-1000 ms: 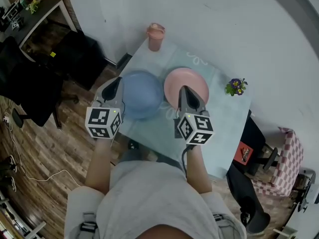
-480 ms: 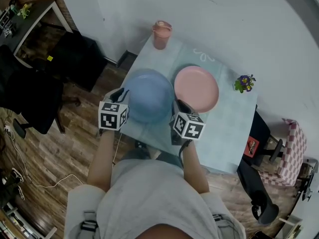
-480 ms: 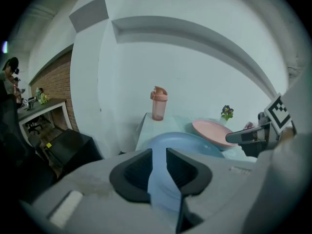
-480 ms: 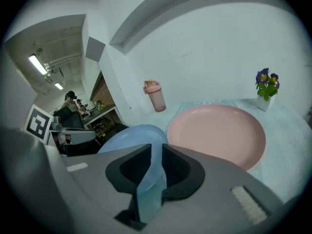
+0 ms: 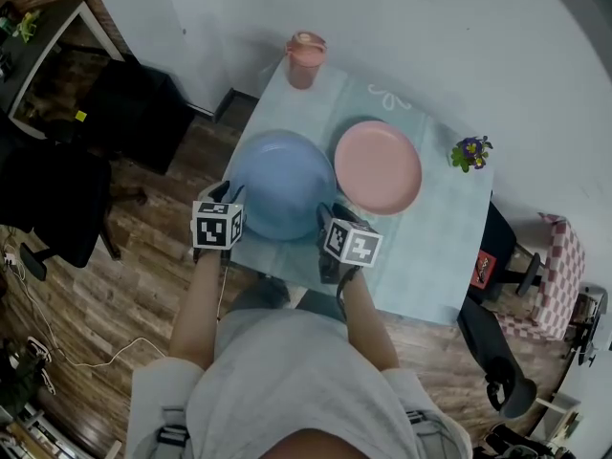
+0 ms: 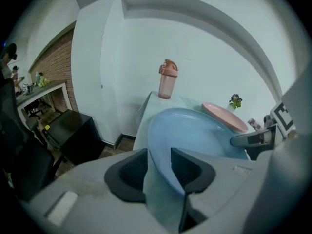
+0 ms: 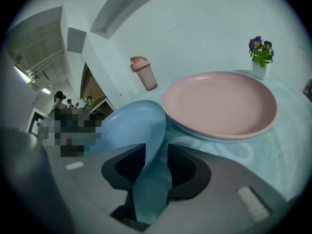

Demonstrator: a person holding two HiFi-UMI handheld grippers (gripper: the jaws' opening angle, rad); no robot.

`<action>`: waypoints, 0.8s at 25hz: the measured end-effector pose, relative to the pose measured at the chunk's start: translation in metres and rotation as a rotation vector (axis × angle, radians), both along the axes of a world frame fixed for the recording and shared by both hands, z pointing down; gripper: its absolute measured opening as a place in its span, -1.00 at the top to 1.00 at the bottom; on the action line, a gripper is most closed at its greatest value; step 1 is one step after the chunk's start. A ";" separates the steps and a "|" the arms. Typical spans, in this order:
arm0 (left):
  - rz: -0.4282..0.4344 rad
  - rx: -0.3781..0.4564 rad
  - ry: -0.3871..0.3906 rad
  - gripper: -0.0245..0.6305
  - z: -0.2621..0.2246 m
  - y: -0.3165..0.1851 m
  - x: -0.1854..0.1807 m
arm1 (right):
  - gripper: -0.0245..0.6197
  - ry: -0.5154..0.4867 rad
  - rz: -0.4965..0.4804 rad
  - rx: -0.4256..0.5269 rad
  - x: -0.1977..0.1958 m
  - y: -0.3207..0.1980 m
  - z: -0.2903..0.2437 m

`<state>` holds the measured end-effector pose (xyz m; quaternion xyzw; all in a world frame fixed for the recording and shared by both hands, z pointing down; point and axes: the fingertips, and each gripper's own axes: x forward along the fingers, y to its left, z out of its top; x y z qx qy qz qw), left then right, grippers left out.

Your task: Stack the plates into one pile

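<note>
A blue plate [image 5: 280, 185] lies on the pale teal table [image 5: 430, 256], with a pink plate [image 5: 378, 166] just to its right. Both grippers sit at the blue plate's near rim. My left gripper [image 5: 228, 191] is at the rim's left side, my right gripper [image 5: 330, 213] at its right side. In the left gripper view the blue plate [image 6: 195, 135] has its rim between the left gripper's [image 6: 158, 162] opening jaws, with gaps beside the pads. The right gripper's [image 7: 155, 162] jaws are opening too, around the blue plate's [image 7: 131, 130] edge. The pink plate [image 7: 219, 104] lies beyond.
A pink lidded cup [image 5: 305, 58] stands at the table's far edge and a small flower pot [image 5: 473, 151] at the right edge. Dark furniture [image 5: 57, 180] stands on the wooden floor to the left. The white wall is close behind the table.
Both grippers have drawn back toward the person, from beside the plates to the blue plate's near rim. The plates have not moved on the table.
</note>
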<state>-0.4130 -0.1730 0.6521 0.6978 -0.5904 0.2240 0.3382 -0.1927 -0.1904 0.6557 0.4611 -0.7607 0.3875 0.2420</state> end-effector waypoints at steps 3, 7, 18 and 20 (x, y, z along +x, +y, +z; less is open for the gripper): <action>0.009 -0.027 0.003 0.47 0.010 0.003 0.003 | 0.60 0.021 -0.007 -0.012 -0.004 0.002 0.005; -0.011 -0.024 0.015 0.61 0.007 0.005 -0.004 | 0.64 0.030 -0.013 -0.005 -0.006 0.000 0.003; -0.081 0.149 0.041 0.66 -0.056 -0.009 -0.020 | 0.66 -0.003 -0.059 0.202 -0.024 -0.029 -0.066; -0.079 0.188 0.041 0.66 -0.070 -0.016 -0.018 | 0.66 -0.009 -0.052 0.242 -0.021 -0.036 -0.080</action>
